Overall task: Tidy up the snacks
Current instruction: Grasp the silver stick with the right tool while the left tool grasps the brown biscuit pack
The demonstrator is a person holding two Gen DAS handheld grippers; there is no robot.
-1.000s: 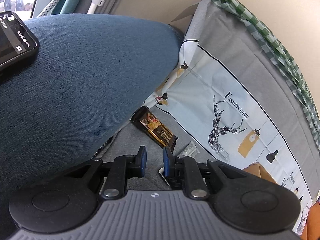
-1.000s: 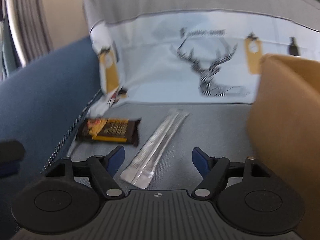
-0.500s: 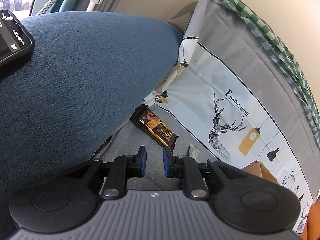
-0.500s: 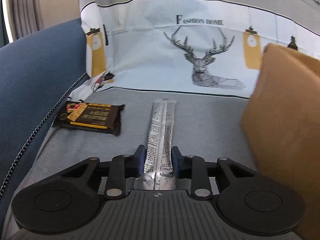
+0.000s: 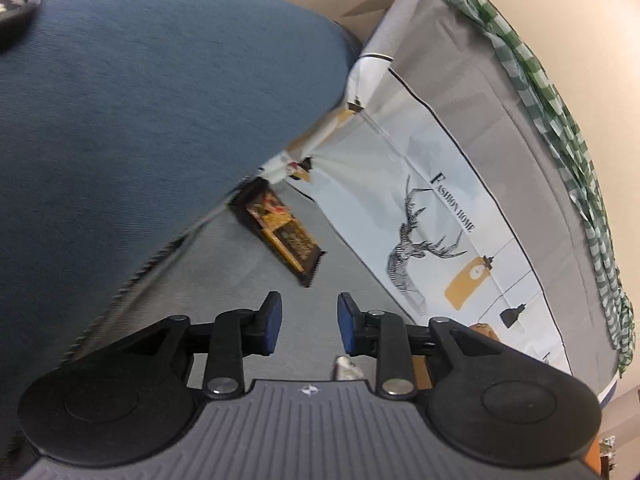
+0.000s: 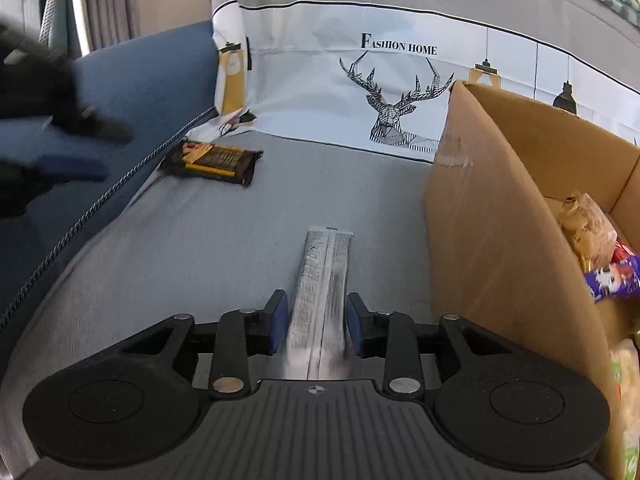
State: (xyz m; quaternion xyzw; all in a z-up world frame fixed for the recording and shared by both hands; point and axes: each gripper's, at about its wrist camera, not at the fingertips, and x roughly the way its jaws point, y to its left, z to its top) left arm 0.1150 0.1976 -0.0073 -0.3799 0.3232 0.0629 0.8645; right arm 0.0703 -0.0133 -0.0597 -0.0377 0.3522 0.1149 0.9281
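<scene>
Cardboard box (image 6: 492,216) holding snack packs (image 6: 592,236), right jaws gripping silver sachet (image 6: 324,280), left jaws parted, empty

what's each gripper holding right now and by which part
The right gripper is shut on the silver stick packet, pinched across its width at the near end. The left gripper is open and holds nothing; the dark snack bar lies ahead.

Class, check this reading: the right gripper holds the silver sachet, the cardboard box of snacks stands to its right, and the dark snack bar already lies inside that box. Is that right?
One detail is wrong. The dark snack bar is not in the cardboard box; it lies on the grey sofa seat, as the right wrist view shows. The right gripper does hold the silver sachet, box to its right.
</scene>
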